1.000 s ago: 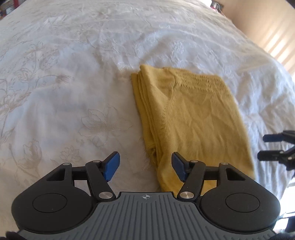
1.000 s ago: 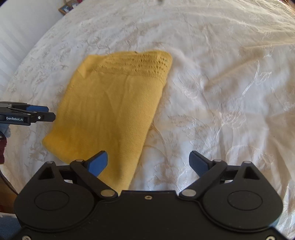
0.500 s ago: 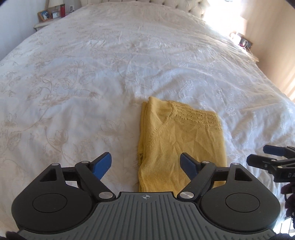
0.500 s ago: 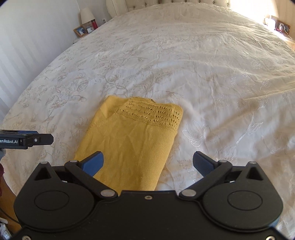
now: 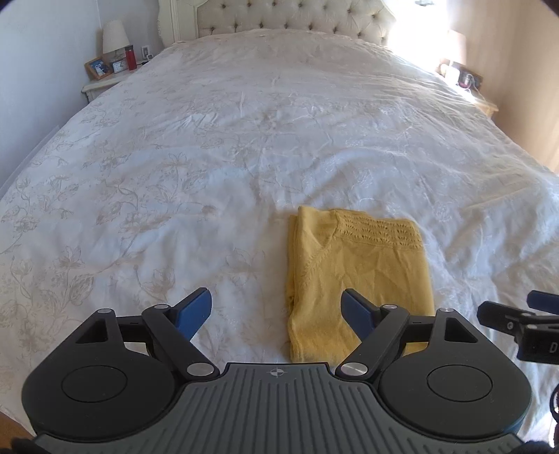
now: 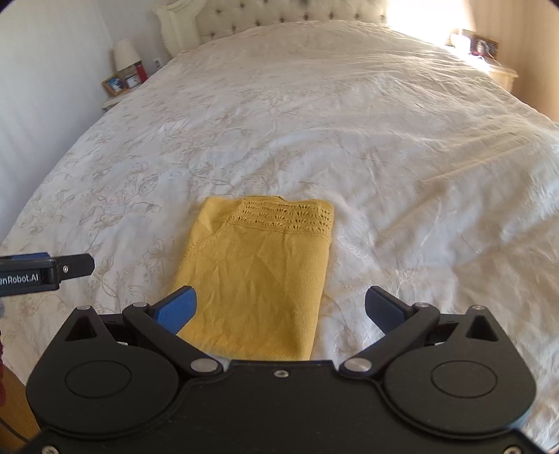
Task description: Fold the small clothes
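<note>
1. On the near part of the bed point(image 5: 244, 146), the yellow top point(image 5: 356, 276) lay flat as a neat, narrow rectangle, with the lacy knitted band at its far end and the stacked layers showing along its left edge in the left wrist view.
2. The folding of this piece looked finished, as far as I could judge: the edges were lined up, no sleeve stuck out, and only light creases crossed the upper layer.
3. The left gripper point(image 5: 277, 309) was wide open, and nothing was between its blue fingers point(image 5: 194, 309). It hung above the near left corner of the top without touching the cloth.
4. The right gripper point(image 6: 279, 309) was also wide open and empty. Its left blue finger point(image 6: 176, 309) stood over the near edge of the top, and the other one was over the bare bedcover point(image 6: 401, 209).
5. Each gripper was visible at the side of the other camera's view, so the two were held near each other, one on each side of the top.
6. No other clothes were visible on the bedcover in either view, so I could not tell if more pieces waited to be folded.
7. What was left, in my judgement, was little: perhaps to smooth the top, move it aside, or bring a next piece, if there was one.
8. At the far end, the padded headboard point(image 5: 290, 17) and a bedside table point(image 5: 101, 83) with a lamp point(image 5: 114, 38) took no part in the task.
</note>
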### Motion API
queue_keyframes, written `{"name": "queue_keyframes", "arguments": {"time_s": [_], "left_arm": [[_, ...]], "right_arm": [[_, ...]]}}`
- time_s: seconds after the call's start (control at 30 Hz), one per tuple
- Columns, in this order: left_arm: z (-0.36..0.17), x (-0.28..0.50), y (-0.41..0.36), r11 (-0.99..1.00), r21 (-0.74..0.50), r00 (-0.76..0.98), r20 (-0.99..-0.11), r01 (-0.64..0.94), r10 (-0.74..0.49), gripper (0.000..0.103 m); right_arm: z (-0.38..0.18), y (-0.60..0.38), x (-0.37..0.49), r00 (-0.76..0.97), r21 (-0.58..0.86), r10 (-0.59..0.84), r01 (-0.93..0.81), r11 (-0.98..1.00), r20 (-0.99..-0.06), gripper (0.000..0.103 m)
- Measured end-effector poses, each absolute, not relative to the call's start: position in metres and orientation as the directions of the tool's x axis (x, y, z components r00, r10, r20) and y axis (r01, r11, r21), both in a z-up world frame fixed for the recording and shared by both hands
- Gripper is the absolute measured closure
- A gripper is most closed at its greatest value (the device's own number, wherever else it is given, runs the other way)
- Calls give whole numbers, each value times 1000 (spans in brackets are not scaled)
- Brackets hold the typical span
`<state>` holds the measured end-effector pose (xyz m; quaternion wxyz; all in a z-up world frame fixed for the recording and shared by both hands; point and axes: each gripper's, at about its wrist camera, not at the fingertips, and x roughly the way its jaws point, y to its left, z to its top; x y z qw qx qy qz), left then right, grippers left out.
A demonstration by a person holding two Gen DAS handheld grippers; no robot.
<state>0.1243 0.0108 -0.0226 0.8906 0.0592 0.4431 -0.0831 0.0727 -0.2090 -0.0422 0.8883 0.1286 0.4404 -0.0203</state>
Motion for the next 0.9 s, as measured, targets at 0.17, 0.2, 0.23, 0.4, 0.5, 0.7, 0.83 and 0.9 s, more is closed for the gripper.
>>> {"name": "queue_keyframes", "arguments": {"time_s": [0.17, 0.2, 0.23, 0.4, 0.5, 0.7, 0.83, 0.9], "left_arm": [[-22, 103, 19, 981, 13, 563, -820, 193, -100, 22], [-22, 99, 20, 982, 9, 556, -825, 190, -100, 22], [-22, 95, 21, 982, 6, 549, -830, 187, -99, 22], [-25, 78, 27, 981, 6, 501, -861, 193, -93, 22], [-26, 70, 32, 982, 10, 479, -874, 187, -83, 22], [-27, 56, 33, 979, 31, 471, -879, 201, -69, 22], [-25, 49, 27, 974, 41, 479, -875, 221, -72, 22], [-24, 47, 26, 973, 46, 485, -872, 228, -72, 22]], "right_arm": [[-29, -204, 52, 603, 238, 55, 228, 944, -796, 1], [-27, -202, 48, 602, 239, 52, 234, 942, -796, 1], [-26, -200, 44, 601, 236, 49, 236, 943, -798, 1], [-19, -187, 22, 600, 206, 14, 253, 945, -800, 1], [-17, -179, 13, 598, 175, -4, 242, 954, -802, 1], [-15, -165, -1, 592, 136, -29, 234, 963, -806, 1], [-14, -160, -8, 595, 138, -29, 233, 963, -804, 1], [-14, -158, -10, 594, 142, -28, 237, 961, -804, 1]]}}
